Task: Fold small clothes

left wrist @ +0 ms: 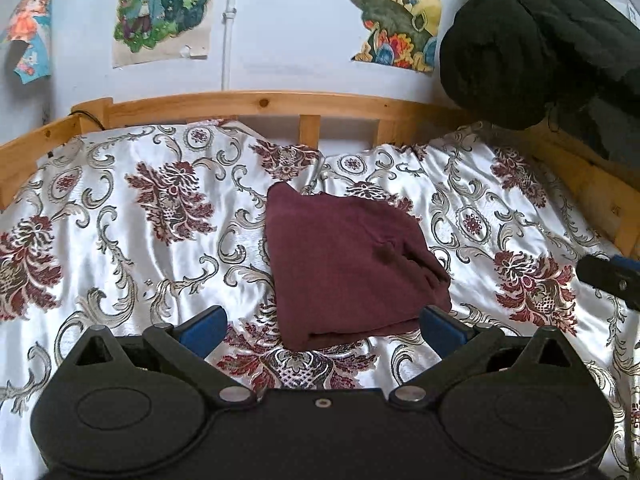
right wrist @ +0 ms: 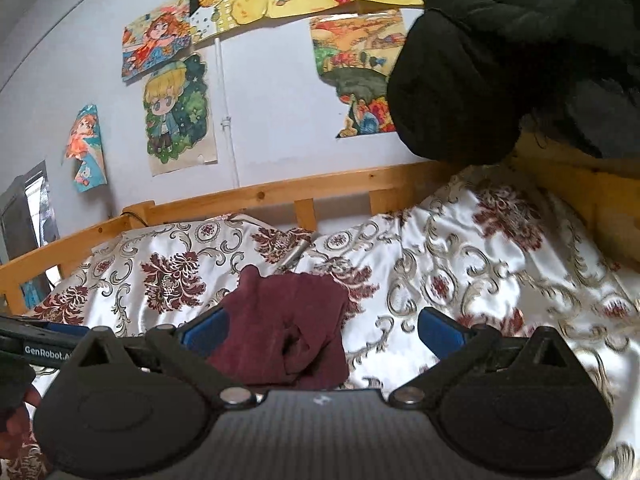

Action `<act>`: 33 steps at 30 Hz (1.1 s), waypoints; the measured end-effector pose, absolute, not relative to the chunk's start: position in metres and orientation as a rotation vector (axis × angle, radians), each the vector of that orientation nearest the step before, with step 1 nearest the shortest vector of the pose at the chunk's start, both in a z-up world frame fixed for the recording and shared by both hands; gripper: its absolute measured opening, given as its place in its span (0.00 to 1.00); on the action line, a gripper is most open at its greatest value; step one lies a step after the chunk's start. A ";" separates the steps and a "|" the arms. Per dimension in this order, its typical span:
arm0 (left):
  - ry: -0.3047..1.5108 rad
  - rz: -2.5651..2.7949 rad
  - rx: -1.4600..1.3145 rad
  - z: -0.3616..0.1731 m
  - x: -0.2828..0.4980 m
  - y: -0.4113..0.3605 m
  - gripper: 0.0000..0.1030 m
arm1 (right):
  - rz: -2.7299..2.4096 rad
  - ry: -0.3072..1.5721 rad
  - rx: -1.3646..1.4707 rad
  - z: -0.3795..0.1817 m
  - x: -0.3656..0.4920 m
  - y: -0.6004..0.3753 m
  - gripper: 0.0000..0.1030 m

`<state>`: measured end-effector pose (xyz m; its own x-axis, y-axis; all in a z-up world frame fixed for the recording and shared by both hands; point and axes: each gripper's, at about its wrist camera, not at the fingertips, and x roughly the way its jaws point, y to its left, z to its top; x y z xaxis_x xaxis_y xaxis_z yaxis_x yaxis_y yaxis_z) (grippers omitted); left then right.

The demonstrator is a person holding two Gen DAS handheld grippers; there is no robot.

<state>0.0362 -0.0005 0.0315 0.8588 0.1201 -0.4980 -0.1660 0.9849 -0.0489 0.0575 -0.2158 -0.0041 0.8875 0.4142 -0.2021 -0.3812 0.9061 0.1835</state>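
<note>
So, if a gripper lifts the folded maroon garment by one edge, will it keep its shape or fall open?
The maroon garment is probably floppy: its layers sag and wrinkle, so lifted by one edge it would likely unfold. It looks light, a thin knit. Pushed, it may slide, since the bedspread under it looks glossy and satin-like.

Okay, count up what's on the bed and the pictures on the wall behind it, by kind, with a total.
Folded maroon garment on the bedspread: 1
Black bundle at the bed's right end: 1
Wall pictures in the right wrist view: 7, counting the overlapping top row as 4, though its edges are hard to tell
Total: 9
</note>
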 end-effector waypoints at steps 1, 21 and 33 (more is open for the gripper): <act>0.515 0.151 -0.091 0.030 0.034 -0.001 0.99 | 0.414 0.248 0.141 -0.007 0.055 -0.217 1.00; 0.561 0.138 -0.089 0.013 0.034 -0.004 0.99 | 0.400 0.289 0.164 -0.018 0.052 -0.219 1.00; 0.537 0.190 -0.021 0.020 0.031 -0.010 0.99 | 0.399 0.297 0.164 -0.019 0.052 -0.219 1.00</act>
<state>0.0305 -0.0103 0.0196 0.8423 0.1743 -0.5100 -0.1851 0.9823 0.0301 0.0518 -0.2188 -0.0191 0.8792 0.4045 -0.2516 -0.3568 0.9092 0.2148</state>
